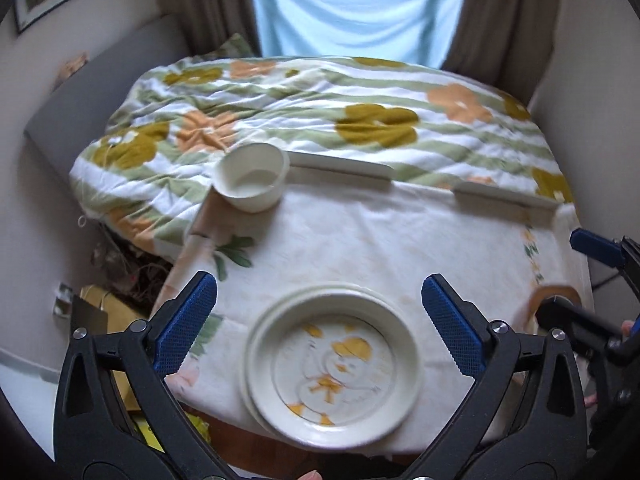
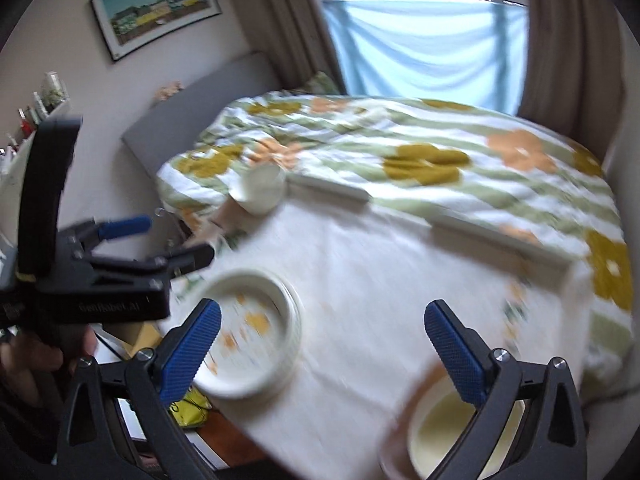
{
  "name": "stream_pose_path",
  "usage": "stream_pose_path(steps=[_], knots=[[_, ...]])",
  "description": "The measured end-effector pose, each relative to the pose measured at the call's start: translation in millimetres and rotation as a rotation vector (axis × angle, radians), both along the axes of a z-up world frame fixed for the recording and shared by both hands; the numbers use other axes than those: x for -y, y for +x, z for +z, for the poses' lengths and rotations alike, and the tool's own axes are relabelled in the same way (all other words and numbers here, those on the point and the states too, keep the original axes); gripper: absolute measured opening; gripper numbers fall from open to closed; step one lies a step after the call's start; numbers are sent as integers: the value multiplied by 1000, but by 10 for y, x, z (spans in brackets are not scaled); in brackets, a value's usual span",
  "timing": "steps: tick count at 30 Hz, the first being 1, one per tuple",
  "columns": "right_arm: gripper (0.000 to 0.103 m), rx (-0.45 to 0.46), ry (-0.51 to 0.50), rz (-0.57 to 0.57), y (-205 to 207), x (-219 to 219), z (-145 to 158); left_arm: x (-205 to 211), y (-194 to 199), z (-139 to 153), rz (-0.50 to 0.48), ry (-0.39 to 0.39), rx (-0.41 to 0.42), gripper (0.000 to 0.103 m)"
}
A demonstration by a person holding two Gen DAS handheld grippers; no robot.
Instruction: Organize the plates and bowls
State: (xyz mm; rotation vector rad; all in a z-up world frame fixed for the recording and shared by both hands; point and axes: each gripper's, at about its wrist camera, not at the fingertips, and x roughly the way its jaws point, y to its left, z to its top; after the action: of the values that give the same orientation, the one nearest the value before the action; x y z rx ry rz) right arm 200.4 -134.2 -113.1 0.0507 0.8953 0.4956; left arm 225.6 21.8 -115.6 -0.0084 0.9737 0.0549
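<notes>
A stack of cream plates (image 1: 334, 368) with a yellow duck print lies at the near edge of the cloth-covered table (image 1: 360, 240). My left gripper (image 1: 320, 320) is open above it, fingers either side, empty. A small white bowl (image 1: 252, 178) stands at the table's far left corner. In the right wrist view the plate stack (image 2: 248, 344) sits at the left, the white bowl (image 2: 262, 190) far back. My right gripper (image 2: 324, 350) is open and empty, above the table. A brown-rimmed bowl with a cream inside (image 2: 444, 436) sits under its right finger.
A flowered quilt on a bed (image 1: 360, 120) lies behind the table. Two white rails (image 1: 340, 166) run along the table's far edge. The left gripper's body (image 2: 100, 276) shows at the left of the right wrist view. Yellow bags and clutter (image 1: 104, 312) lie on the floor left.
</notes>
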Motion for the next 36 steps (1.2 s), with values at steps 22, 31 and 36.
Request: stream_pose_path(steps=[22, 31, 36], knots=[[83, -372, 48, 92, 2546, -1803, -1347, -1843, 1651, -1576, 347, -429, -159, 49], [29, -417, 26, 100, 2766, -2025, -1662, -1852, 1888, -1812, 313, -427, -167, 23], [17, -422, 16, 99, 2775, -2036, -1713, -1830, 1901, -1785, 299, -399, -166, 23]])
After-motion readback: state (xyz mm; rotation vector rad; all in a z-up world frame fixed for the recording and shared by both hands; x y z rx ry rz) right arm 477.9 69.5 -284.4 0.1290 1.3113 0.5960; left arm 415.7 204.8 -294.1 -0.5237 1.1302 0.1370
